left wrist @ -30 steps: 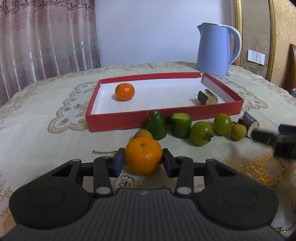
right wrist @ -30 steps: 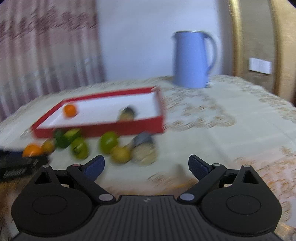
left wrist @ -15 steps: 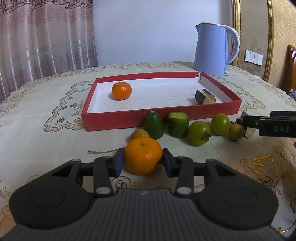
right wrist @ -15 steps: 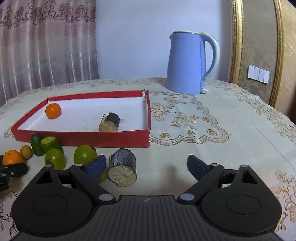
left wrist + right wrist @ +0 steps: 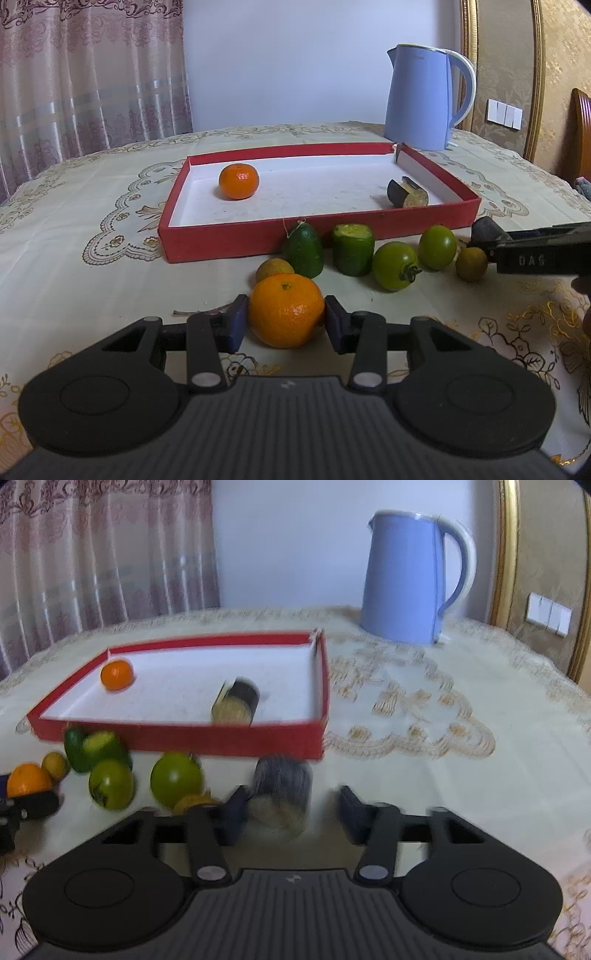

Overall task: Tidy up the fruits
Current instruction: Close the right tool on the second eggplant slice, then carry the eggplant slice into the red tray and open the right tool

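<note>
Meanwhile, right gripper [image 5: 290, 814] jaws are closing around the dark cut chunk [image 5: 282, 794] between them.

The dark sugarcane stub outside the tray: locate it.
Right wrist view: the dark stub stands on the tablecloth, before the red tray's near right corner, beside a green tomato.

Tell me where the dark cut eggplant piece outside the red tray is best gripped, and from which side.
Grip the eggplant piece across its rounded dark skin, coming in low from the near side. It looks to lie with its pale cut face toward the camera, so the curved sides face the pads. The right hand-held gripper already straddles it, jaws closing; the right pad still shows a gap.
</note>
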A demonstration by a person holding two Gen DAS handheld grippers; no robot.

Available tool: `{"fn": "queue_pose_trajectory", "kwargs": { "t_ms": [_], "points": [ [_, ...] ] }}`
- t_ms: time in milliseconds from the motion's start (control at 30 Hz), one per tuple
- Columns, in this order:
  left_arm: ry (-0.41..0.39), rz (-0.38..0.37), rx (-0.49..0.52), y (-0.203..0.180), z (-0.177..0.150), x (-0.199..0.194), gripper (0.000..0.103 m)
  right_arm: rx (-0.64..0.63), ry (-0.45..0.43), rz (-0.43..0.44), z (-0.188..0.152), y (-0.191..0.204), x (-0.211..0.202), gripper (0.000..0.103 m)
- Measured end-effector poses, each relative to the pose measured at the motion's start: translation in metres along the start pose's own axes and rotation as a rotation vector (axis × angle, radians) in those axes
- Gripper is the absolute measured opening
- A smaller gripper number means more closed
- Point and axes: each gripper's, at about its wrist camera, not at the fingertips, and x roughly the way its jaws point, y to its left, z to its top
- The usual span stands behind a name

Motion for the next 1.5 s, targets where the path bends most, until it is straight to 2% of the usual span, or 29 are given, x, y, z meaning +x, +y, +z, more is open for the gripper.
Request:
{"fn": "queue_pose_trajectory", "kwargs": {
  "t_ms": [100, 333, 967, 1233, 1500],
  "points": [
    [0.000, 0.000, 0.002, 0.000, 0.000, 0.000, 0.040, -0.007, -0.010, 0.006, -0.002, 0.005, -0.003, 0.034],
    [0.001, -0.002, -0.001, 0.000, 0.000, 0.001, 0.040, 0.007, -0.048, -0.013, -0.004, 0.002, -0.010, 0.033],
    [-0.011, -0.010, -0.004, 0.001, 0.000, -0.007, 0.040, 0.016, -0.124, 0.013, 0.006, 0.004, -0.037, 0.033],
    [-0.008, -0.020, -0.005, 0.003, 0.000, -0.007, 0.040, -0.051, -0.167, 0.046, 0.030, 0.028, -0.039, 0.033],
    [-0.006, -0.021, -0.019, 0.011, 0.002, -0.006, 0.040, -0.124, -0.166, 0.092, 0.061, 0.060, -0.009, 0.033]
  ]
}}
